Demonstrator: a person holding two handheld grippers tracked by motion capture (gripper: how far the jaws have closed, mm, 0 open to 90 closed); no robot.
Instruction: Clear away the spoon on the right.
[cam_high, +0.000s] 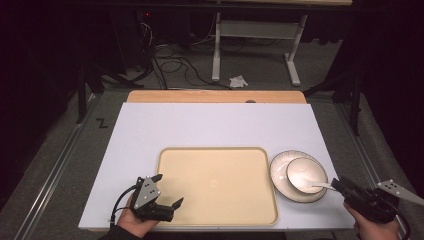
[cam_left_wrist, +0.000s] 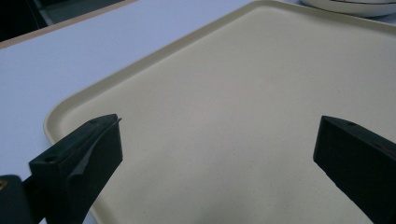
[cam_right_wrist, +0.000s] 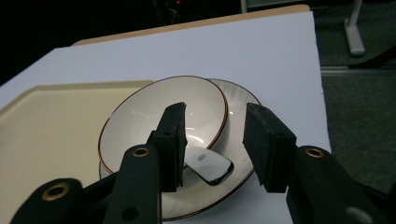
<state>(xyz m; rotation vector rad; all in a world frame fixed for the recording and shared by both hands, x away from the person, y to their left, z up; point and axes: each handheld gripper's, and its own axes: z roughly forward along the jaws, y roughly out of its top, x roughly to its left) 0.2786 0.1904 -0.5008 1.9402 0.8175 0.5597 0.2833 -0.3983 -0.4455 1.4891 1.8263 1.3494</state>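
- Lying in the bowl (cam_right_wrist: 159, 116), the spoon (cam_right_wrist: 209, 167) shows its handle end over the near rim, pointing toward your right gripper (cam_right_wrist: 212, 140).
- Your right jaws stand partly open, one on each side of that handle end; the pads do not press on it, and nothing is held.
- In the high view the spoon (cam_high: 320, 185) reaches from the bowl (cam_high: 306, 175) toward your right gripper (cam_high: 339, 185), whose tips sit just beside the handle.
- The bowl sits on a plate (cam_high: 278, 172), off to its right side, so the plate's left part is bare.
- The plate stands on the white table (cam_high: 210, 125), just right of the tray (cam_high: 217, 186), near the front edge.
- Your left gripper (cam_high: 167, 190) hovers over the tray's front left corner, your hand (cam_high: 134, 220) beneath it at the table's edge.
- Your left jaws are wide open, with bare tray (cam_left_wrist: 243, 116) between them and nothing gripped.
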